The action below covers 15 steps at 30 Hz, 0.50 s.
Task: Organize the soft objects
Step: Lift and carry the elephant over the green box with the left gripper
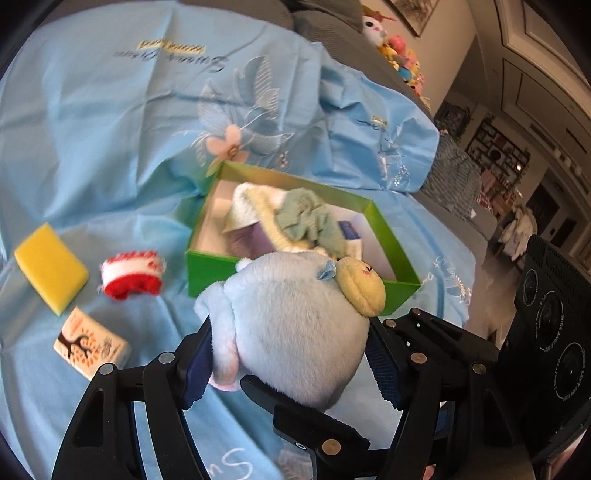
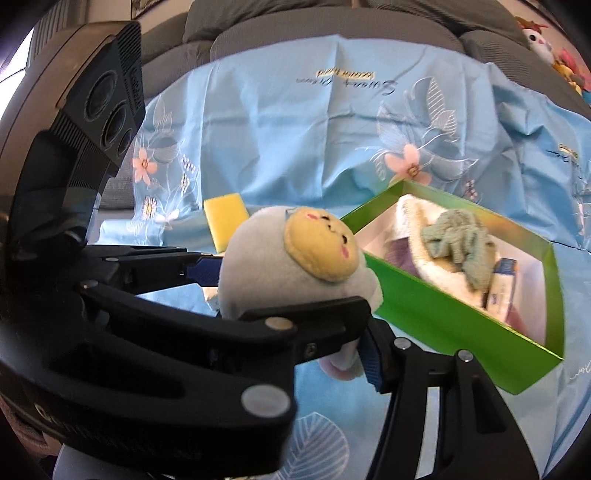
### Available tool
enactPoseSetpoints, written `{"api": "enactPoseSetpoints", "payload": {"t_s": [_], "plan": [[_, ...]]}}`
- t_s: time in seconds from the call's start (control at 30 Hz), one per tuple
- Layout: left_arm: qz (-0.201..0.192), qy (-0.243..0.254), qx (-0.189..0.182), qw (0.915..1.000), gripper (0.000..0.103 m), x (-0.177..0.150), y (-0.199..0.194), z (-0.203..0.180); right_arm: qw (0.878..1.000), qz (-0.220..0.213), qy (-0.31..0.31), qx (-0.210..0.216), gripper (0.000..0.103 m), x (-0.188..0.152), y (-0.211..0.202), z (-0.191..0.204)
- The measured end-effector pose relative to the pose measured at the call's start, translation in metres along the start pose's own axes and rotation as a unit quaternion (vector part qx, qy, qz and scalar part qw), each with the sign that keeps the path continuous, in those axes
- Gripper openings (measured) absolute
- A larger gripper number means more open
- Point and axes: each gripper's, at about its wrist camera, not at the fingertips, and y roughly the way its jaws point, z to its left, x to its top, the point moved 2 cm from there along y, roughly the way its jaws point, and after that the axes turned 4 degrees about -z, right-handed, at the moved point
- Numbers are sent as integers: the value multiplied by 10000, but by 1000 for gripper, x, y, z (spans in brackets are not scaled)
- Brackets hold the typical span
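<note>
Green box (image 1: 207, 271) already packed with towels (image 1: 258, 206); plush toy (image 1: 295, 332) is clamped in left gripper (image 1: 291, 354) beside it; sponge (image 1: 50, 267), red-white roll (image 1: 133, 275) left outside; right gripper's fingers cannot be judged.

A home living room: a grey sofa (image 2: 332, 26), plush toys (image 1: 399, 55) and a framed picture (image 1: 410, 13).

The plush toy (image 1: 295, 332) hides the green box's (image 1: 207, 273) near wall; cloth lettering (image 1: 170, 55) looks unreadable.
</note>
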Motion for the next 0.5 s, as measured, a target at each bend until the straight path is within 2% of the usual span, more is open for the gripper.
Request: {"api": "enactPoseSetpoints", "payload": {"t_s": [0.13, 0.33, 0.5], "plan": [[-45, 246, 30, 9997, 74, 18, 5, -22, 9995, -261, 165, -33, 58, 10, -16, -18], [-111, 524, 4, 9986, 74, 62, 22, -48, 9979, -591, 246, -126, 59, 32, -33, -48], [-29, 475, -12, 9989, 74, 99, 43, -47, 9960, -785, 409, -151, 59, 61, -32, -78]]}}
